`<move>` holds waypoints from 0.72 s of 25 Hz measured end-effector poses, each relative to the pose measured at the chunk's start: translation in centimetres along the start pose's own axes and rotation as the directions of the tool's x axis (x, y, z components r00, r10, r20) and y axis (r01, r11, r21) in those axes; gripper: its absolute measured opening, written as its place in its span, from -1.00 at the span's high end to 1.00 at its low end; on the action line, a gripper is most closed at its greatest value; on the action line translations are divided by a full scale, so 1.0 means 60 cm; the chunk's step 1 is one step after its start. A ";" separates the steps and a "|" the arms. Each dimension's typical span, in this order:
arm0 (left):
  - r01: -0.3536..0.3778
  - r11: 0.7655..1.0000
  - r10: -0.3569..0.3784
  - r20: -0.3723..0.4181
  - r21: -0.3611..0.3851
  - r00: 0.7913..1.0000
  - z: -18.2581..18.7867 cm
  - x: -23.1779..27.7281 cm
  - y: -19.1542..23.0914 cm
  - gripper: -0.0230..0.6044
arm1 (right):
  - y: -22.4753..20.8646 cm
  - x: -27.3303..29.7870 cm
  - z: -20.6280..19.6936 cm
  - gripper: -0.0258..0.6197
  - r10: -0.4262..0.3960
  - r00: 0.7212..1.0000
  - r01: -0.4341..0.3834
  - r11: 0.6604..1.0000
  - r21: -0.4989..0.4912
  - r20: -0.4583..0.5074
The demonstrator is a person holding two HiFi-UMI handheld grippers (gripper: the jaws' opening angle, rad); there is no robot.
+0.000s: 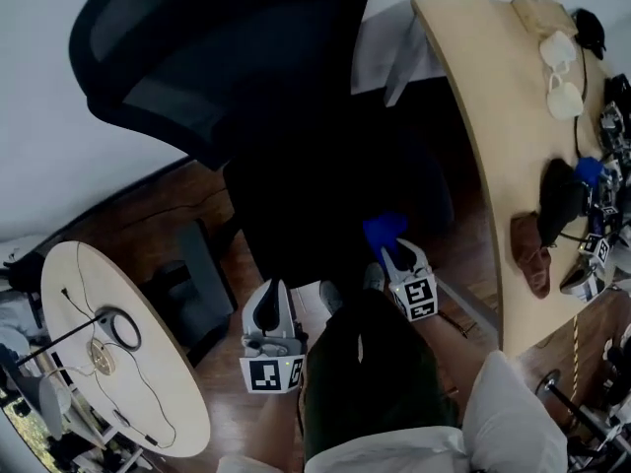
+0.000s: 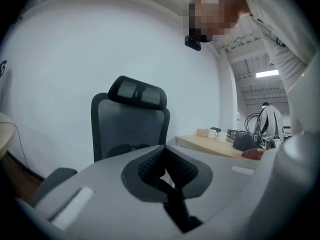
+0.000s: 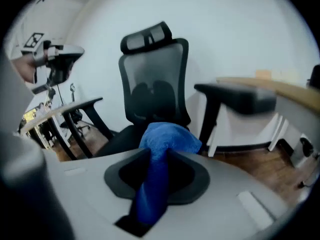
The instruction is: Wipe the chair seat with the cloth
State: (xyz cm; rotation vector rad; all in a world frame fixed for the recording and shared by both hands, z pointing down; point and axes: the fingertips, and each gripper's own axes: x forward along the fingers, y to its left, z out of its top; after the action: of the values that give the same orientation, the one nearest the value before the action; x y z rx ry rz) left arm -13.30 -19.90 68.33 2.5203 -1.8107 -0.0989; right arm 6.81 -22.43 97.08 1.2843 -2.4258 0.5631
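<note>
Near the chair seat's (image 1: 296,220) front edge, the right gripper (image 3: 157,170) pinches the blue cloth (image 3: 167,138).
Press it flat and wipe in overlapping strokes, edge to edge; the left gripper (image 2: 162,171) has its fingers (image 2: 150,166) closed on nothing.

No readable text, label or number anywhere.

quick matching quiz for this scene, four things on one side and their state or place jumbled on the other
1 left gripper
2 right gripper
3 white mugs
4 office chair

a on the wooden desk
b black, with a headrest
c shut on the blue cloth
d shut, nothing between its jaws

Pairs: 1-d, 2-c, 3-a, 4-b
</note>
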 end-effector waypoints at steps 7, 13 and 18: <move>-0.052 0.992 0.041 0.091 0.119 0.995 0.425 -0.045 -0.038 0.81 | 0.184 -0.360 0.608 0.63 0.079 0.867 -0.046 0.996 -0.079 0.493; 0.001 0.971 -0.043 0.168 0.239 0.985 0.752 -0.142 -0.157 0.82 | 0.267 -0.688 0.932 0.63 0.097 0.710 0.013 0.989 -0.150 0.698; -0.021 0.951 -0.039 0.188 0.307 0.981 0.836 -0.208 -0.152 0.82 | 0.326 -0.816 0.998 0.63 0.092 0.643 0.057 0.984 -0.167 0.760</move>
State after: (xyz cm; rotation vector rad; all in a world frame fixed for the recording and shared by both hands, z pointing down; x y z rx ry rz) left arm -12.28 -4.80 18.05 2.8177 -2.0283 -0.0654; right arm 10.03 -7.29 18.81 1.6541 -3.0505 -0.3033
